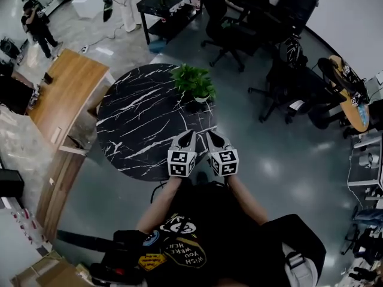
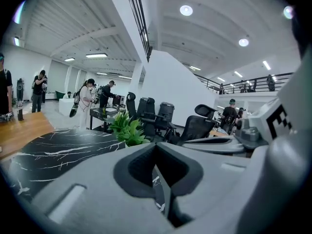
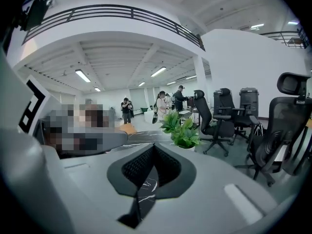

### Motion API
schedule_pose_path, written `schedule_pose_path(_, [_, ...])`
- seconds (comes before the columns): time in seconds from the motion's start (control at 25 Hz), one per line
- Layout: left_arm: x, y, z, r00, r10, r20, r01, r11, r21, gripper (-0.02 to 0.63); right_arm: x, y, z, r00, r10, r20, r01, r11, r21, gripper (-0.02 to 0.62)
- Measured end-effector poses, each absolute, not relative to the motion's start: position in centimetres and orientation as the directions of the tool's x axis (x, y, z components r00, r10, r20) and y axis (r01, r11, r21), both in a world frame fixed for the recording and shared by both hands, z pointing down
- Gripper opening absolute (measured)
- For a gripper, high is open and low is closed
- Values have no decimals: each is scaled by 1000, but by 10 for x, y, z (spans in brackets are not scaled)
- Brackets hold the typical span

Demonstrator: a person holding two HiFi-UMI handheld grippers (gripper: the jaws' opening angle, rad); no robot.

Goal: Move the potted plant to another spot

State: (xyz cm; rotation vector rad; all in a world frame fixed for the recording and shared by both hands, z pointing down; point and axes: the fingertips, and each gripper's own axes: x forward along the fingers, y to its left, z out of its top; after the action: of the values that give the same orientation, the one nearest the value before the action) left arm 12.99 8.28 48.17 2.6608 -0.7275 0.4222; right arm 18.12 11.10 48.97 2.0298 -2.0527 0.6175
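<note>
The potted plant (image 1: 192,81), leafy green in a small white pot, stands at the far right edge of the round black marble table (image 1: 137,124). My two grippers hang side by side over the table's near edge, short of the plant and touching nothing. The left gripper (image 1: 190,134) is shut with nothing between its jaws, and so is the right gripper (image 1: 210,134). From the left gripper (image 2: 156,145) the plant (image 2: 127,129) shows ahead, slightly to the left. From the right gripper (image 3: 154,146) the plant (image 3: 181,129) shows ahead, slightly to the right.
A long wooden desk (image 1: 63,94) runs along the left of the table. Black office chairs (image 1: 224,17) stand behind and right of the plant. A black bench (image 1: 164,5) and several people are at the far end of the room.
</note>
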Motion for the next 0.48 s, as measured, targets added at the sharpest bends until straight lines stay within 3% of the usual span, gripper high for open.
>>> schedule_pose_path(0.48, [133,100,466,840,-422,342,-517,-812,270,4,187,118,467,-47,-931,361,-986,-15,-167,2])
